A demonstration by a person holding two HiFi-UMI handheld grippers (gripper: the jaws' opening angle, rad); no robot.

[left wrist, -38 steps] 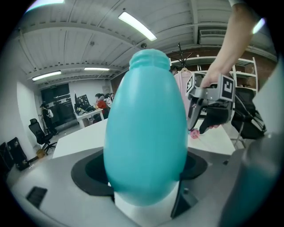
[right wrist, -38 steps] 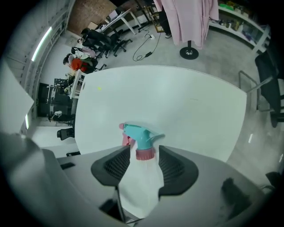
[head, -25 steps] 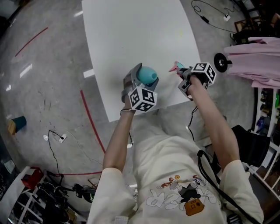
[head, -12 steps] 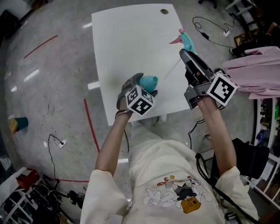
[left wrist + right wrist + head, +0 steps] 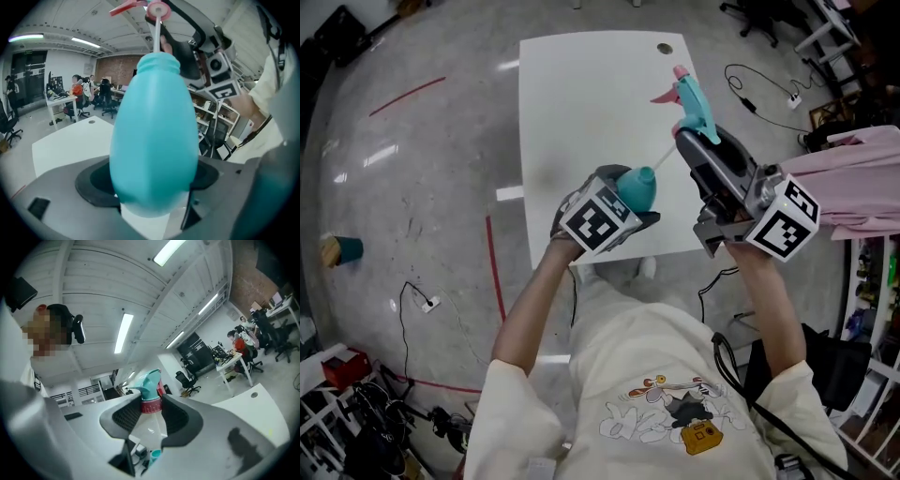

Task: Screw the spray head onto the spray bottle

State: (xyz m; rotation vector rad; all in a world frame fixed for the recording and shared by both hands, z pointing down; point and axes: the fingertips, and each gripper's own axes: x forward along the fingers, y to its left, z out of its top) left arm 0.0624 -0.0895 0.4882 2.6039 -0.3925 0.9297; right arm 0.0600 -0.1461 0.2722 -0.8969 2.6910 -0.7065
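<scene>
My left gripper [image 5: 617, 201] is shut on a teal egg-shaped spray bottle [image 5: 637, 187], held up above the near edge of the white table [image 5: 581, 94]. In the left gripper view the bottle [image 5: 154, 131] fills the middle, its neck pointing up. My right gripper [image 5: 692, 141] is shut on the spray head [image 5: 694, 98], which is teal with a pink trigger. The right gripper view shows the jaws pressing on its red collar [image 5: 151, 405]. The thin white dip tube [image 5: 156, 35] runs from the head down into the bottle's neck. The collar stays well above the neck.
The table has a small round hole [image 5: 664, 48] near its far edge. Pink cloth [image 5: 858, 178] lies at the right. A cable and plug [image 5: 769, 84] lie on the grey floor beyond, and red tape lines [image 5: 495, 272] run at the left.
Both grippers have risen and come closer together. The spray head has swung from off to the right to above the bottle, and its tube now reaches the neck.
</scene>
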